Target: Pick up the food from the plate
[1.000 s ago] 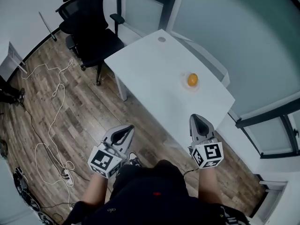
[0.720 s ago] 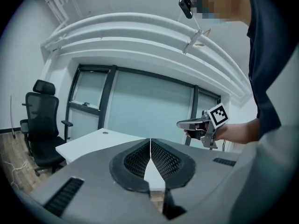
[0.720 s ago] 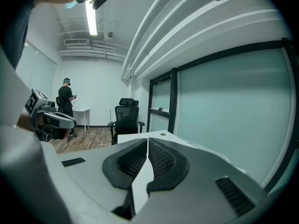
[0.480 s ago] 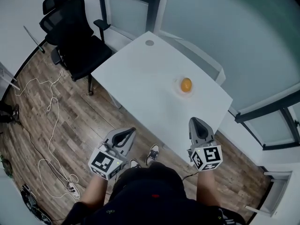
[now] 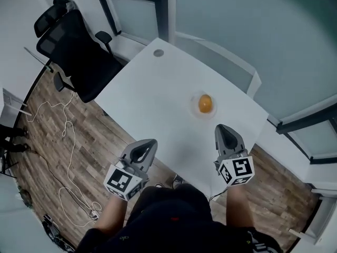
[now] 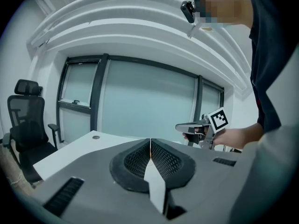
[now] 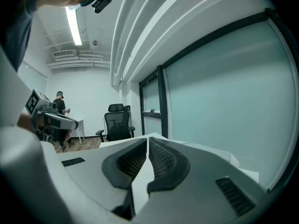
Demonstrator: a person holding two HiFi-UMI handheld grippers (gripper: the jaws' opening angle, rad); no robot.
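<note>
Looking steeply down from head height, we hold a tool in each hand at waist level, just short of the near corner of a white tabletop. The left tool has its jaws pressed together with nothing between them, and the right tool is likewise closed and empty. The food, a small round orange item, sits in the middle of a pale plate on the right part of the tabletop, ahead of the right tool and well apart from both. A black office chair stands off the left side of the tabletop, and a white cable trails across the wooden floor to our left. The pick-up has not begun, as we judge it. The likeliest trouble is arriving with closed jaws, which would knock the food instead of straddling it, so the chosen tool needs to open on the way in. Because the food looks round and smooth, an off-centre or hard squeeze could make it squirt out and roll across the tabletop. The plate looks light, so a low approach might push it toward the far edge.
</note>
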